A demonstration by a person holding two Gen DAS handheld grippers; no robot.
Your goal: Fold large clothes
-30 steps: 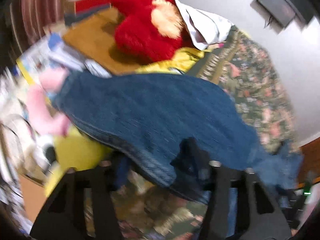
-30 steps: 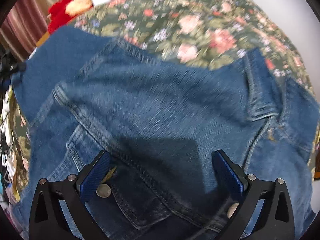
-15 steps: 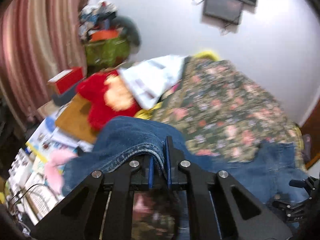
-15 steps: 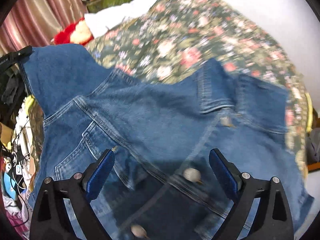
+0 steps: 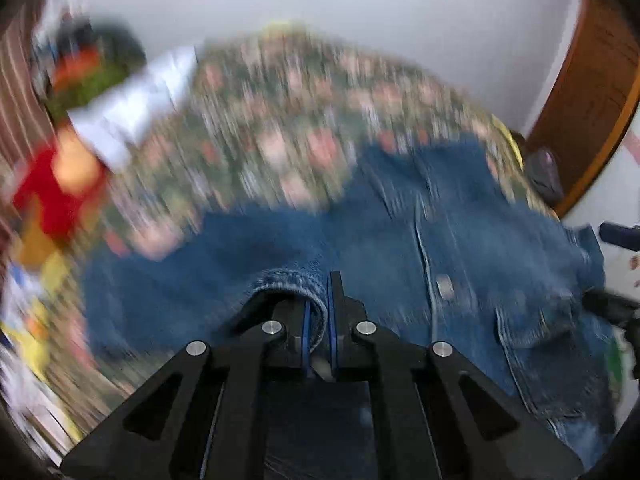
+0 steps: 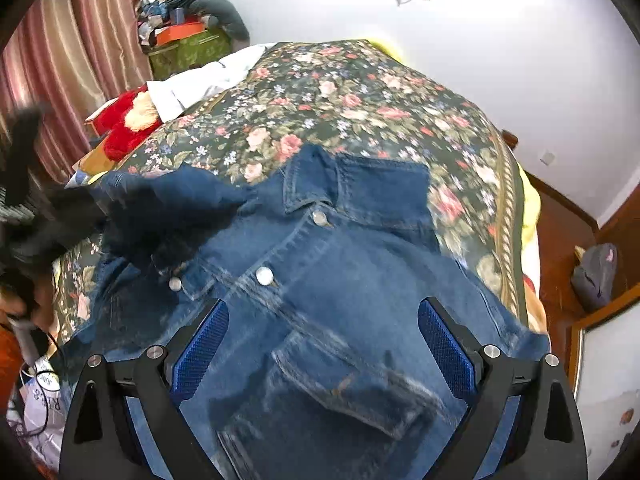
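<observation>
A blue denim jacket (image 6: 340, 280) lies front up, with collar and metal buttons showing, on a floral bedspread (image 6: 360, 100). My left gripper (image 5: 318, 304) is shut on a folded denim edge, probably a sleeve cuff, which it holds above the jacket (image 5: 460, 240). The left wrist view is heavily blurred. In the right wrist view the sleeve rises at the left toward a dark blurred shape. My right gripper (image 6: 324, 308) hangs open above the jacket's chest pocket. Nothing is between its blue pads (image 6: 200, 344).
A red plush toy (image 6: 124, 124) and a white cloth (image 6: 200, 84) lie at the bed's far left. Behind them stands a green box (image 6: 188, 48) piled with clutter, next to striped curtains (image 6: 80, 40). A grey bag (image 6: 596, 276) sits on the wooden floor at the right.
My left gripper shut on the denim edge and carried it right, over the jacket. My right gripper lifted away from the jacket, so more of the collar and bed shows.
</observation>
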